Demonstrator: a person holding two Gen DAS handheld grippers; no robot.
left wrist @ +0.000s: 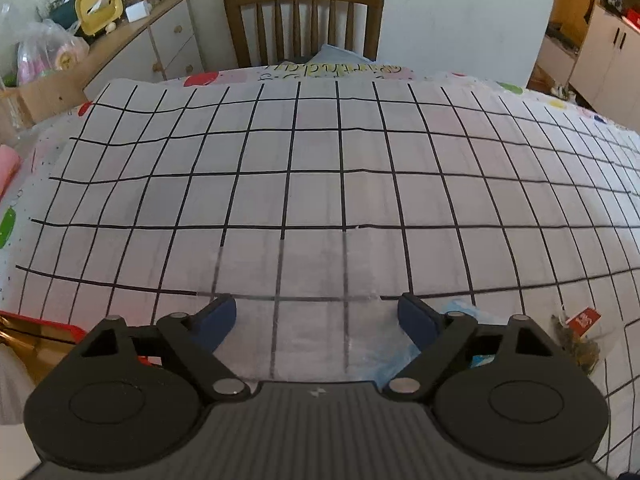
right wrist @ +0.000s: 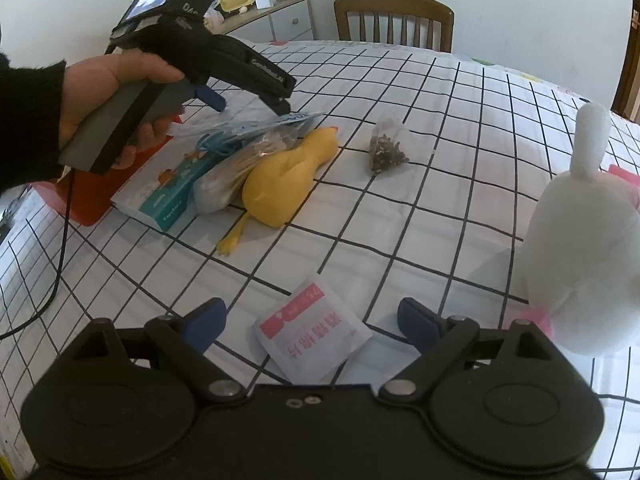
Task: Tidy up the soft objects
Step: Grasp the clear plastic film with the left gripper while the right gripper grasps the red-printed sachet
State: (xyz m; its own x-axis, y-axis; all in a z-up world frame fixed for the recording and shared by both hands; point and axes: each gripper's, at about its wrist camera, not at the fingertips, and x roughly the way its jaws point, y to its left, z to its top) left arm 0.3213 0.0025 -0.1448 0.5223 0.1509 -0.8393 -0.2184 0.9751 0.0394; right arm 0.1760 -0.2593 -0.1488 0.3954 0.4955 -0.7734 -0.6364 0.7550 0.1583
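In the right wrist view my right gripper (right wrist: 310, 314) is open just above a white sachet with pink print (right wrist: 314, 332) that lies between its blue fingertips. A yellow rubber chicken (right wrist: 286, 176), a clear bag of wipes (right wrist: 236, 168), a teal tissue pack (right wrist: 176, 196) and a pouch of dried bits (right wrist: 386, 152) lie farther back. A white plush toy (right wrist: 584, 240) stands at the right. My left gripper (right wrist: 280, 108) hovers over the wipes bag, held by a hand. In the left wrist view the left gripper (left wrist: 316, 316) is open and empty above the grid cloth (left wrist: 320, 200).
A red flat item (right wrist: 84, 196) lies under the tissue pack at the table's left edge. A wooden chair (left wrist: 302, 20) stands behind the table. A cabinet with clutter (left wrist: 132, 40) is at the back left. A black cable (right wrist: 60, 248) hangs from the left gripper.
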